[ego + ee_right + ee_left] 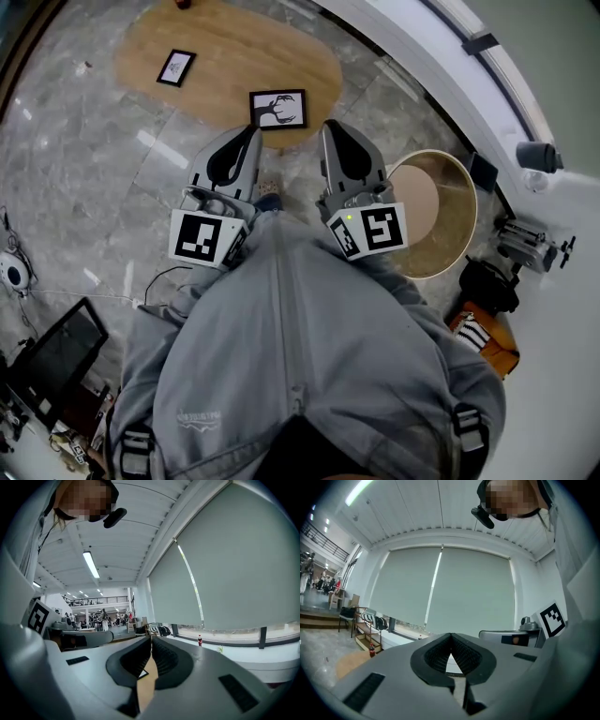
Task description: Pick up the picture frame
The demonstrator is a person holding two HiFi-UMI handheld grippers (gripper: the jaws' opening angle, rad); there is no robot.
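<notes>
A black picture frame (278,109) with an antler drawing lies flat at the near edge of a low oval wooden table (234,52). A smaller black frame (176,67) lies further left on it. Both grippers point level toward the table, held side by side in front of the person's grey jacket. The tip of my left gripper (251,132) (451,635) is just below-left of the antler frame, jaws shut and empty. My right gripper (329,126) (151,638) is just right of the frame, also shut and empty. Below its jaws show the table top (146,691) and a dark frame corner (143,673).
A round wooden side table (452,211) stands close on the right. A white ledge (441,56) runs along the window behind it. An orange bag (487,337) and black gear lie at the right. A dark screen (61,352) and cables sit on the marble floor at the left.
</notes>
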